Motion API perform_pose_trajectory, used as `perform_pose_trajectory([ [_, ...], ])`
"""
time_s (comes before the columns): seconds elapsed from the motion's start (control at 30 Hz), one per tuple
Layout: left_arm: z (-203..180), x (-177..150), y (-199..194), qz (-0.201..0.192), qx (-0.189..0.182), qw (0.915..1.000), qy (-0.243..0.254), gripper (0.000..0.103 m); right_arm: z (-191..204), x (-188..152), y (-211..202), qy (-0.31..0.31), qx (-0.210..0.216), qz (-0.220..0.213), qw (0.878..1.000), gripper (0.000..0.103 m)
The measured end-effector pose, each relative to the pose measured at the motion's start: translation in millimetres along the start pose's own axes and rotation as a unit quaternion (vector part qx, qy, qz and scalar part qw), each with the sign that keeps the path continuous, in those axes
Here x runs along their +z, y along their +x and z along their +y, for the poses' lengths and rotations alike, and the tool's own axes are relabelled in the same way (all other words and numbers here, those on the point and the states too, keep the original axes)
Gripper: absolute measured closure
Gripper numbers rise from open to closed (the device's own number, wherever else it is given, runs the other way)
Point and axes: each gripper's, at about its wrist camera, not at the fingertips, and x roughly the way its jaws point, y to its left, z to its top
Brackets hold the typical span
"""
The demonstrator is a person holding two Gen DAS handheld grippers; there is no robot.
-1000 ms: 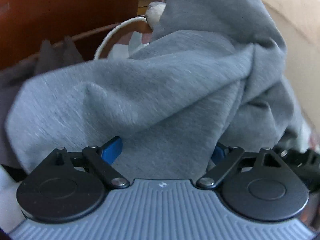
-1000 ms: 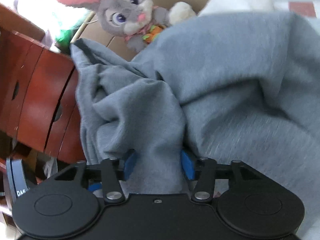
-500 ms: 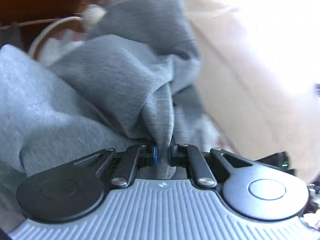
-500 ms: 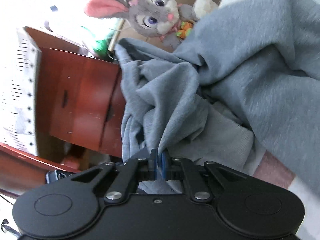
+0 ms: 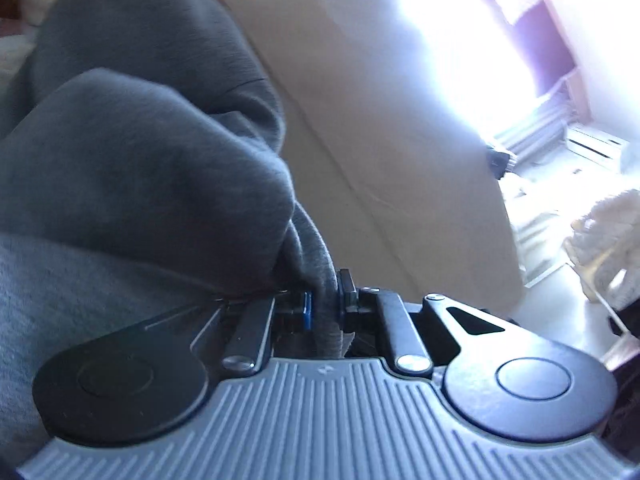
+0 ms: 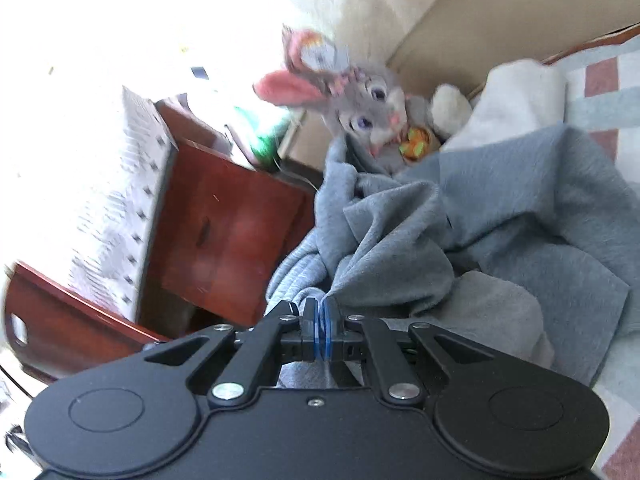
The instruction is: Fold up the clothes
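A grey fleece garment (image 5: 132, 152) fills the left of the left wrist view, bunched in thick folds. My left gripper (image 5: 324, 304) is shut on a rolled edge of it, the cloth pinched between the blue pads. In the right wrist view the same grey garment (image 6: 500, 240) lies crumpled over the bed, and my right gripper (image 6: 320, 320) is shut on a gathered fold of it. The rest of the garment hangs and piles to the right of that gripper.
A plush rabbit (image 6: 368, 100) leans against a beige headboard (image 6: 500, 12). A red-brown wooden nightstand (image 6: 224, 232) stands to the left. A checked bedspread (image 6: 600, 92) lies at the right. A beige panel (image 5: 380, 120) and a bright window (image 5: 460, 40) are ahead of the left gripper.
Both grippers have gone from open around the cloth to shut on it. Both have lifted and turned; the left view has swung right towards the window.
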Motion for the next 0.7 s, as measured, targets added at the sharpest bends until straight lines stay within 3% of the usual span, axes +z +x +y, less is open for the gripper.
perform_pose_trajectory([
  [0.2, -61.8, 1.4, 34.5, 0.020, -0.069, 0.9967, 0.039, 0.093, 36.9, 21.0, -69.7, -0.057, 0.009, -0.054, 0.997, 0.095],
  [0.4, -142.4, -8.1, 85.2, 0.053, -0.141, 0.9840, 0.095, 0.093, 69.7, 47.5, -151.3, -0.106, 0.001, -0.117, 0.987, 0.095],
  [0.47, -162.6, -16.2, 114.3, 0.077, -0.149, 0.9790, 0.116, 0.093, 73.7, 54.4, -182.6, -0.112, -0.012, -0.138, 0.984, 0.095],
  [0.53, -180.3, -25.8, 154.6, 0.100, -0.141, 0.9757, 0.134, 0.093, 74.8, 55.9, -210.9, -0.121, -0.053, -0.162, 0.978, 0.095],
  [0.57, -187.3, -31.6, 183.0, 0.111, -0.126, 0.9757, 0.140, 0.093, 76.2, 53.5, -221.4, -0.139, -0.099, -0.177, 0.969, 0.096],
  [0.6, -191.1, -42.5, 210.4, 0.123, -0.102, 0.9752, 0.153, 0.093, 75.9, 47.8, -225.3, -0.161, -0.172, -0.192, 0.953, 0.100],
  [0.67, -188.5, -65.7, 268.2, 0.156, -0.020, 0.9668, 0.201, 0.093, 73.0, 36.6, -231.6, -0.199, -0.313, -0.214, 0.904, 0.099],
  [0.7, -184.2, -79.2, 294.4, 0.178, 0.038, 0.9558, 0.231, 0.093, 62.3, 31.6, -229.1, -0.201, -0.385, -0.207, 0.877, 0.095],
])
